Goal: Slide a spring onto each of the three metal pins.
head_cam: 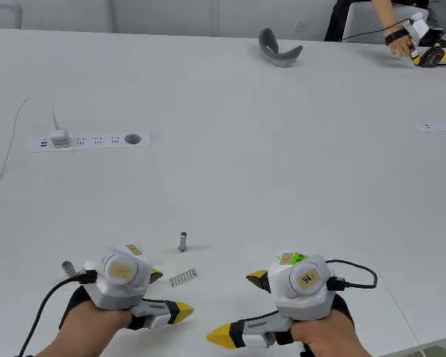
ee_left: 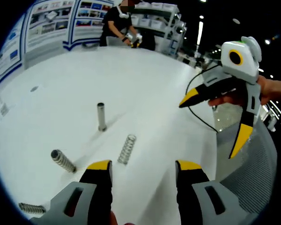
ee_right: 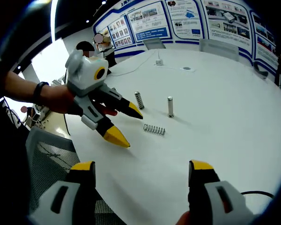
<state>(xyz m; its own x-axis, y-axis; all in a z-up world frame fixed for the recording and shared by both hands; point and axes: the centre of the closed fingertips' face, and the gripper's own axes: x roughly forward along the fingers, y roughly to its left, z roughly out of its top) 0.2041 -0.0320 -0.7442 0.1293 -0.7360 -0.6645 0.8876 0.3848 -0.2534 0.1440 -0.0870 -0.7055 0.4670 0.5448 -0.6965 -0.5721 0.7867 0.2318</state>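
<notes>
- The left gripper [head_cam: 169, 294] has a rounded white-grey body and dark jaws tipped in yellow. A tan square sticker [head_cam: 120, 270] sits on its dome.
- A black cable [head_cam: 50, 296] leaves its rear.
- The right gripper [head_cam: 239, 307] is built alike. Its tan label [head_cam: 308, 279] carries a dark printed number, with a green tag [head_cam: 297, 258] beside it.
- A looped black cable [head_cam: 357, 285] plugs into its side.
- In the gripper views, each gripper's own jaws are grey and slotted, with black inner faces and yellow caps.
- The left hand [head_cam: 93, 326] and right hand [head_cam: 325, 335] wear something black, seemingly fingerless gloves.
- A black wristband [ee_right: 39, 92] circles the left wrist.
</notes>
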